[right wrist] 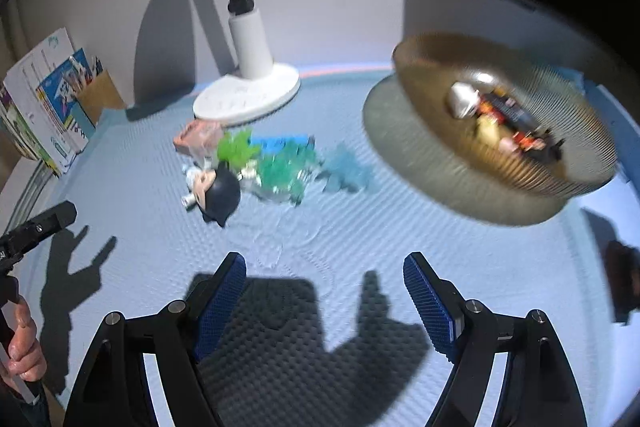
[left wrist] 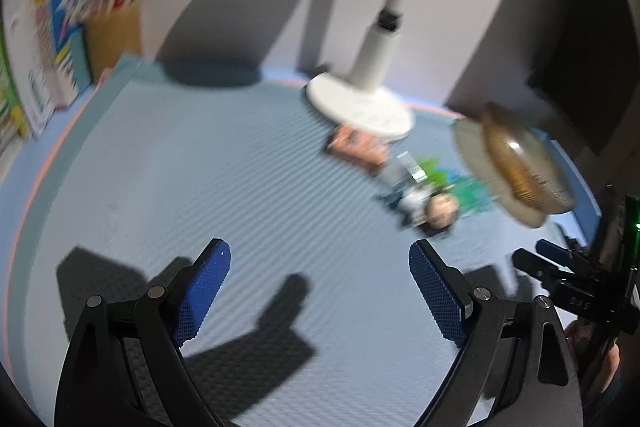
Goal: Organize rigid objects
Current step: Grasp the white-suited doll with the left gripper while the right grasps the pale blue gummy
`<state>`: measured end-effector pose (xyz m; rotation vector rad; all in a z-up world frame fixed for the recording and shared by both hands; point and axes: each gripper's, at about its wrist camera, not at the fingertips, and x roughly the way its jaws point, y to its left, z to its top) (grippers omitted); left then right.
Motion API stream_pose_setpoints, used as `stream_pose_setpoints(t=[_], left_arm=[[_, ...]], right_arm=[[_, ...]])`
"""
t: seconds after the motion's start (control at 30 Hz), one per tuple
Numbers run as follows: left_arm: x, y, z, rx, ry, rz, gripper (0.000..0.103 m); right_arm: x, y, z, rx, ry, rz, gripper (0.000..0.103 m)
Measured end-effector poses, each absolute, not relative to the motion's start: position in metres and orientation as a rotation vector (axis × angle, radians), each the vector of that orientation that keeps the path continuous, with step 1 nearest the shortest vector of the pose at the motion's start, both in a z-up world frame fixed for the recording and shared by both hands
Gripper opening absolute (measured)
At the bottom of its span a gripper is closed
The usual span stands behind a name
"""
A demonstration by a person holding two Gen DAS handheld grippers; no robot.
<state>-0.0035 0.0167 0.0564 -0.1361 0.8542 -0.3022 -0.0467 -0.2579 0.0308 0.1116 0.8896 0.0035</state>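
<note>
Small toys lie in a heap on the pale blue mat: a dark-haired figurine [right wrist: 218, 193] [left wrist: 440, 211], green plastic pieces [right wrist: 280, 171] [left wrist: 472, 191], a blue brick [right wrist: 282, 143] and a pinkish box [right wrist: 200, 135] [left wrist: 354, 145]. To their right stands a ribbed amber glass bowl [right wrist: 520, 163] [left wrist: 520, 167] holding several small toys [right wrist: 504, 119]. My left gripper [left wrist: 320, 291] hangs open over bare mat, left of the heap. My right gripper [right wrist: 324, 301] is open too, nothing between its blue pads, in front of the heap and bowl.
A white lamp base [right wrist: 248, 95] [left wrist: 360, 103] with its pole stands behind the toys by the wall. Books and a cardboard holder [right wrist: 60, 103] [left wrist: 64, 39] sit at the back left. The other gripper shows at each view's edge [left wrist: 580, 279] [right wrist: 36, 227], with a hand [right wrist: 24, 343].
</note>
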Motion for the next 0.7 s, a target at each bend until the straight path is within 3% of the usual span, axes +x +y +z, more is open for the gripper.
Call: stream_pose_setpoints(t=[0.13, 0.7], left_arm=[[-0.005, 0.018, 0.025, -0.057, 0.878, -0.234, 0.09], [-0.001, 0.017, 0.022, -0.091, 0.915, -0.244, 0.091]], right_arm=[[-0.044, -0.259, 0.01, 0.141, 0.909, 0.002, 0.08], [-0.042, -0.268, 0.009, 0.184, 0.904, 0.005, 0.088]])
